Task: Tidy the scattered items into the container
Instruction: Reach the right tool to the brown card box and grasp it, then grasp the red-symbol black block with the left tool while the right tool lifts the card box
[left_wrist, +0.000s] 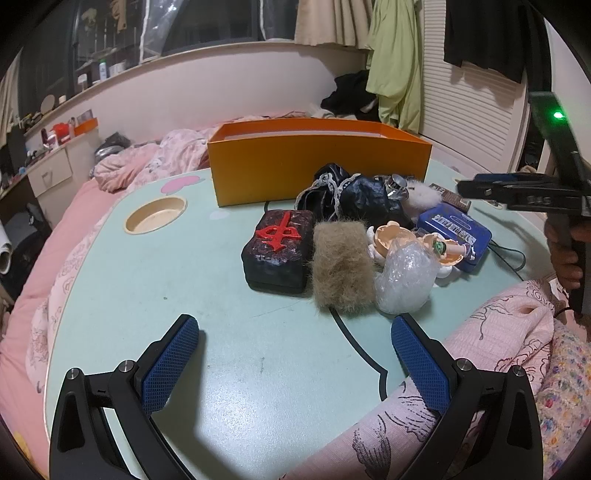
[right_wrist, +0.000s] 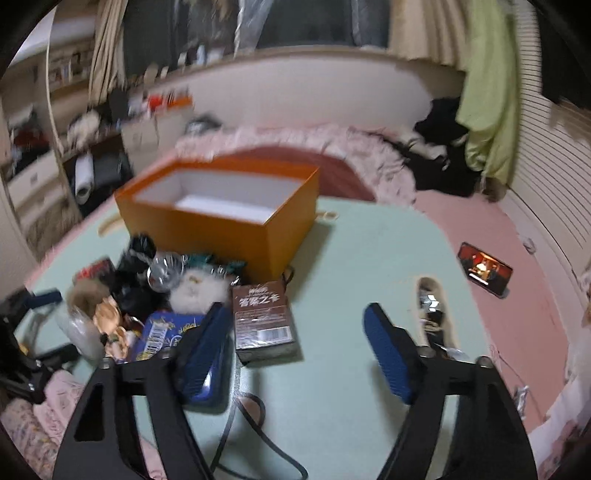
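Box: small brown printed cardboard carton (right_wrist: 263, 320) stands on the pale green table (right_wrist: 351, 387), just beside the right gripper (right_wrist: 295, 343), whose jaws gape empty.
Handling: probably light, stiff; pinch its flat sides.
Left gripper (left_wrist: 295, 354): jaws apart, empty.
Room: open orange cardboard container (right_wrist: 221, 218) behind; clutter crowds the carton's left, its right lies open.

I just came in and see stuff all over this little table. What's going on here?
A person is tidying a pile of small things into the orange box, which looks empty. They hold a claw in each hand. The left claw hangs open over bare green table. The right claw is open with nothing between its pads, beside the brown carton. The mahjong-tile block, furry pad and blue tin wait outside.
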